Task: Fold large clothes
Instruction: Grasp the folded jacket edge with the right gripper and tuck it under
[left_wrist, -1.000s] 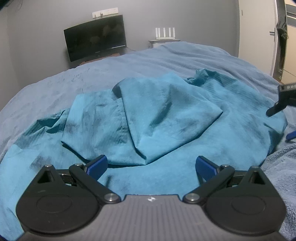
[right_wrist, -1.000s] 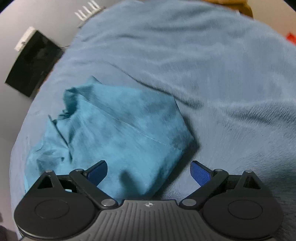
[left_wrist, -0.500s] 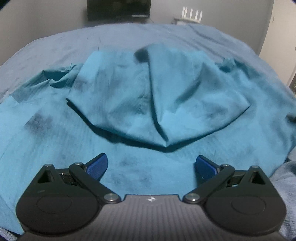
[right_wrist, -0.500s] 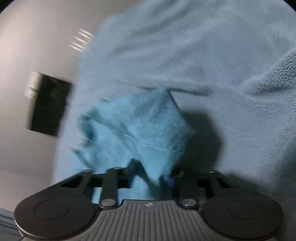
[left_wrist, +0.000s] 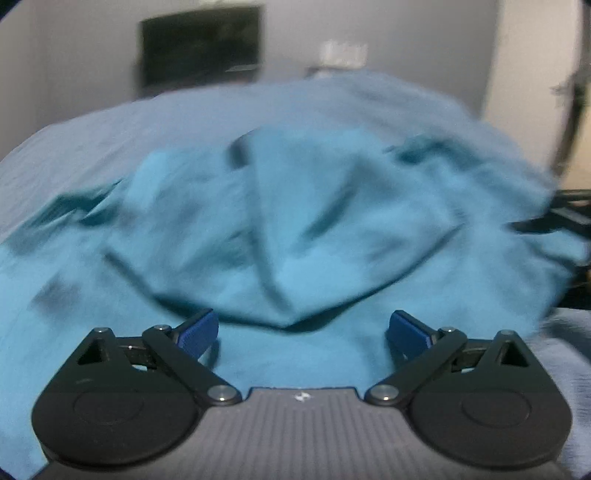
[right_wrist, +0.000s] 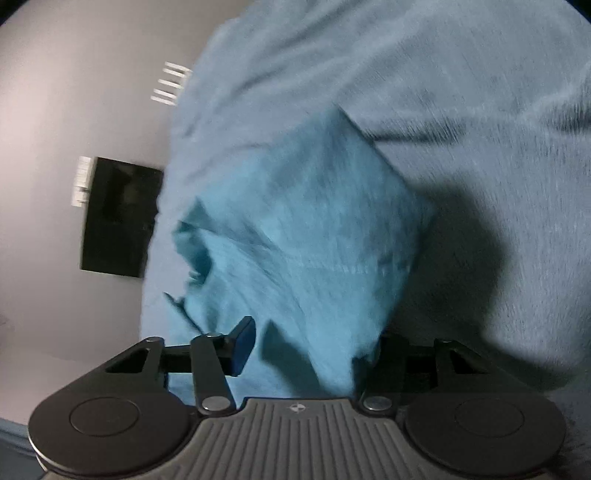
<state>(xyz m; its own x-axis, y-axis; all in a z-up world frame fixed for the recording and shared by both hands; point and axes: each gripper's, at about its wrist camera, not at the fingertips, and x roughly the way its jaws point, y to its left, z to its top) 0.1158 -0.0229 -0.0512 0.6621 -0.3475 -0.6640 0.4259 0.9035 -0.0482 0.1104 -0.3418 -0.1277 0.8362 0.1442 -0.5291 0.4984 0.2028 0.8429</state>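
While the teal garment (left_wrist: 280, 229) lies rumpled on the bed (left_wrist: 110, 129), only a loose first fold shows, with most folding left. Left gripper (left_wrist: 303, 328) hovers wide and empty over the near cloth. Right gripper (right_wrist: 314, 343) has just been opening, cloth loose between its half-spread jaws, seemingly let go.

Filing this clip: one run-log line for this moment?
left gripper open above teal garment on blanket | right gripper jaws just opening, garment between
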